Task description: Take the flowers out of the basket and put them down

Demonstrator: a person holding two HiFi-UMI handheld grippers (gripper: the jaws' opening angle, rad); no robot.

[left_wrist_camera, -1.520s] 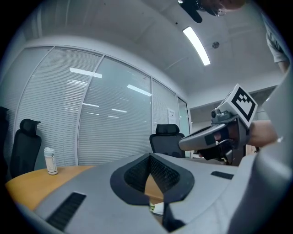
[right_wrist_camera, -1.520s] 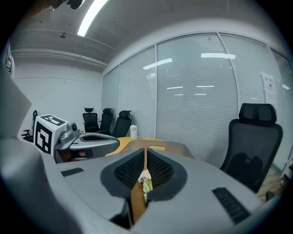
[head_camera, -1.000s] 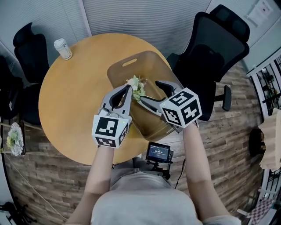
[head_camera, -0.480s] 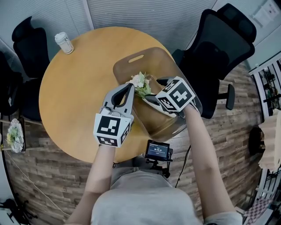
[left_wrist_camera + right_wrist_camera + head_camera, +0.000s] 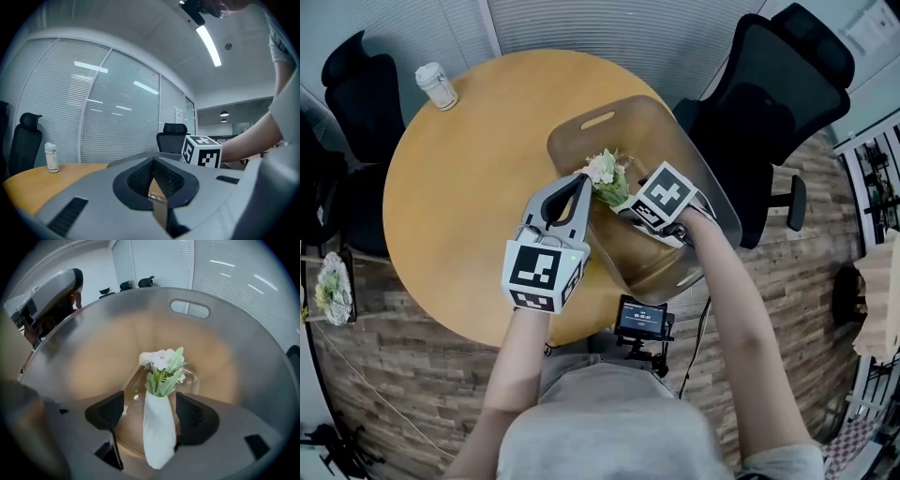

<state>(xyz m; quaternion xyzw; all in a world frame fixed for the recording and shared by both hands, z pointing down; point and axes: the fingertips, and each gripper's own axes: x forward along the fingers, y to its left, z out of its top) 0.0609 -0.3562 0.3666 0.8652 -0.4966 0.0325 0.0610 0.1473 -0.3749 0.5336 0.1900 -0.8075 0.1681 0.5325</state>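
Straddling wrapped flowers (image 5: 160, 376) in basket (image 5: 680, 136) w/ R gripper (image 5: 150, 411), fingers (image 5: 193, 416) spread, just been opening, pinching basket's 9 o'clock rim w/ L gripper (image 5: 153, 187).

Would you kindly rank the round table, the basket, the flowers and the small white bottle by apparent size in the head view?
1. round table
2. basket
3. flowers and small white bottle: they look about alike, and the flowers may stand nearer the camera, so I leave them unranked.
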